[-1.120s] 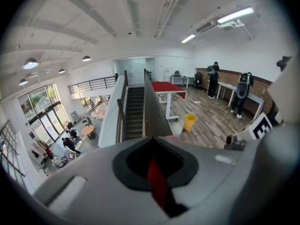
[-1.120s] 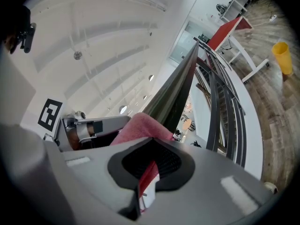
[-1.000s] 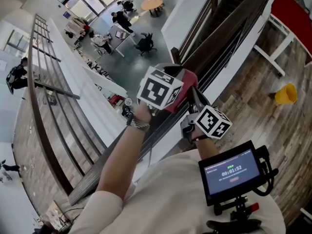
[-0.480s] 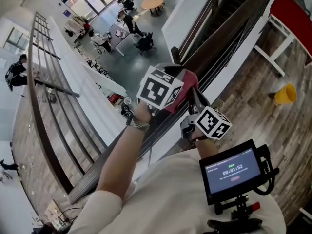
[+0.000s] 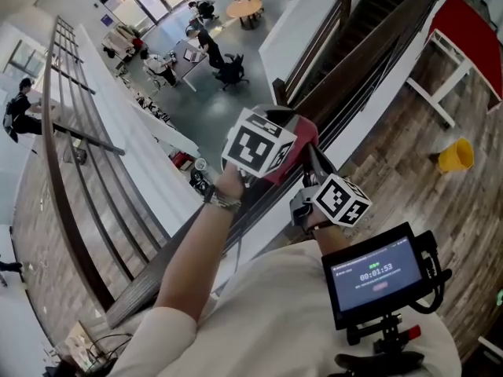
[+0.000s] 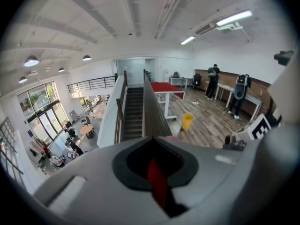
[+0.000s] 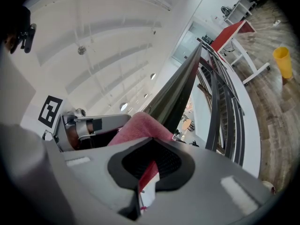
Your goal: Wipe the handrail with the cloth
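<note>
Two grippers meet on one red cloth (image 5: 297,134), which lies bunched on top of the single dark handrail (image 5: 369,61). The left gripper (image 6: 157,184) has its jaws together, pinching a strip of the cloth. The right gripper (image 7: 146,182) sits just beside it on the handrail, and its jaws are also closed on a fold of the cloth, where a white label shows. Beyond the cloth the handrail runs on bare and straight, its top edge free of anything. Thin metal bars run along under it, too close together to count. On one side of the handrail the floor ends at an open drop to a lower level with desks, one round table (image 5: 244,6) and several people. On the other side lies wood floor, where one yellow bucket (image 5: 458,155) and one red-topped table (image 5: 471,30) stand well apart from the handrail. One small screen (image 5: 377,277) sits on the person's chest, behind the grippers.
</note>
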